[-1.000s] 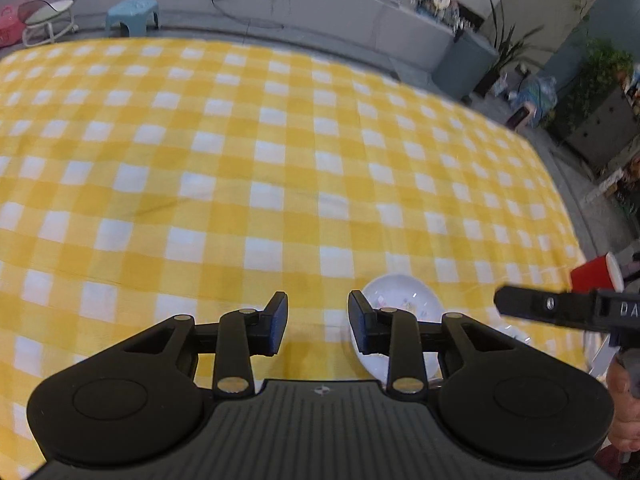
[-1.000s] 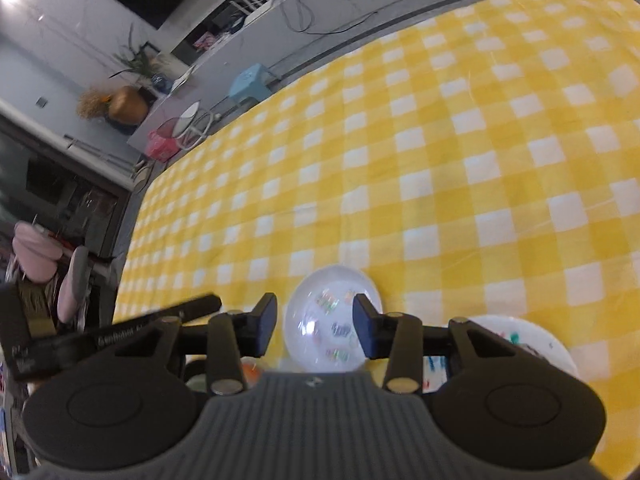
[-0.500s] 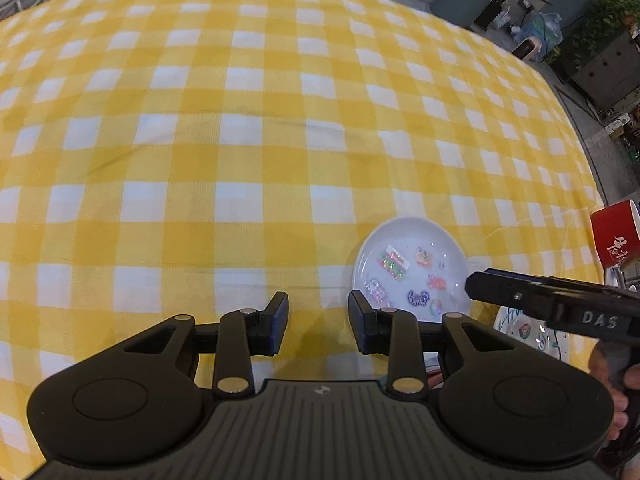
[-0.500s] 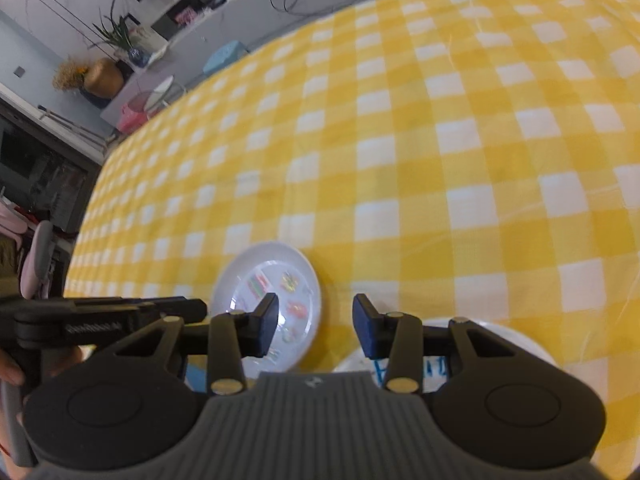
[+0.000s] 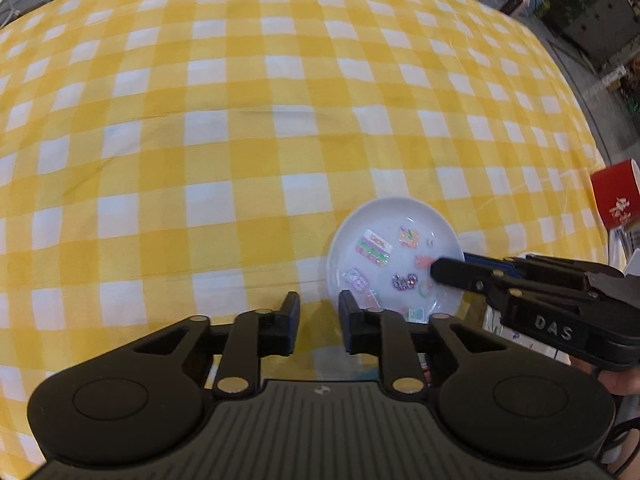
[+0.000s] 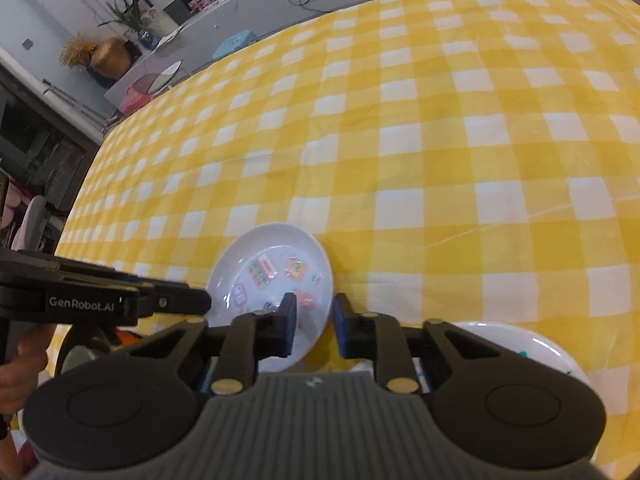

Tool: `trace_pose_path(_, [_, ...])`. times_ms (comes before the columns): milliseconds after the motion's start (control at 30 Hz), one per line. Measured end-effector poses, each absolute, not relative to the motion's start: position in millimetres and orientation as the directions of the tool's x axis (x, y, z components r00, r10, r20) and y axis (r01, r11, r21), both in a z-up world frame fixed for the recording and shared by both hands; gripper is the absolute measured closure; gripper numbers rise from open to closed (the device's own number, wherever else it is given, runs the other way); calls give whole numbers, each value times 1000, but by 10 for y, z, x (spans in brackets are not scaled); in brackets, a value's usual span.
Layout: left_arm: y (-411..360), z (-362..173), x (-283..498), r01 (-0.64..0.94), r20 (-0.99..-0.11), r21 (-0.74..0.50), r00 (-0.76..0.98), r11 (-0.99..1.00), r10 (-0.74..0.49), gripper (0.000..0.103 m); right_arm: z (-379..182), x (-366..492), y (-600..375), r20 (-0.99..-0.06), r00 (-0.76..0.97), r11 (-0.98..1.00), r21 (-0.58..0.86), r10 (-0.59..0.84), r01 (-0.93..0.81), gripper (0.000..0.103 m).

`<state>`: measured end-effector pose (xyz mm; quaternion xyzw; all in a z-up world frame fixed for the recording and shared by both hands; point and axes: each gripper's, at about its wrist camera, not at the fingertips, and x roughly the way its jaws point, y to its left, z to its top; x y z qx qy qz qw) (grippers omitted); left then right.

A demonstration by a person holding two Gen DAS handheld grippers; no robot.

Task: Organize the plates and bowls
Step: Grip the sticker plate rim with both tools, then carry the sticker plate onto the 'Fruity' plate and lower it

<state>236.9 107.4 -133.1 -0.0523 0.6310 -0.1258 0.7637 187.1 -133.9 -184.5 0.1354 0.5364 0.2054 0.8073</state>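
A white plate (image 5: 384, 240) with colourful stickers lies on the yellow checked tablecloth (image 5: 200, 140) near the front edge. My right gripper (image 6: 316, 320) straddles the right rim of this plate (image 6: 276, 256), one finger inside and one outside. Its jaws are closing and the pads look pressed on the rim. In the left wrist view the right gripper (image 5: 444, 270) comes in from the right over that rim. My left gripper (image 5: 319, 322) hovers at the plate's near left edge. Its jaws are closing too, with only cloth between them.
A second white plate (image 6: 520, 344) with teal marks lies right of the sticker plate, partly under my right gripper. A dark bowl (image 6: 76, 354) sits below the left gripper (image 6: 202, 304). A red cup (image 5: 614, 196) stands at the right table edge.
Both grippers have sunk and tipped down toward the sticker plate. Both pairs of jaws have narrowed. The right gripper's fingers now stand either side of the plate's rim.
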Motion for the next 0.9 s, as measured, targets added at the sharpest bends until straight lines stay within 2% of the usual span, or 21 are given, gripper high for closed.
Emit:
trace_pose_path(100, [973, -1316, 2414, 160, -961, -189, 172, 969, -216, 86, -1854, 1850, -1335, -812, 349, 884, 425, 468, -196, 99])
trace_pose_path(167, [893, -1334, 2432, 180, -965, -171, 168, 969, -201, 94, -1858, 1845, -1341, -811, 352, 885, 424, 466, -194, 100])
trace_pose_path(333, [818, -1348, 2403, 210, -965, -125, 203, 970, -168, 96, -1868, 1869, -1439, -801, 359, 877, 456, 479, -152, 101])
trace_pose_path(600, [1064, -1175, 2380, 119, -926, -205, 299, 971, -232, 101, -1806, 1878, -1591, -755, 380, 835, 542, 534, -98, 103])
trace_pose_path(900, [1006, -688, 2154, 207, -840, -315, 393, 926, -373, 101, -1290, 1765, -1865, -718, 489, 833, 552, 495, -33, 103])
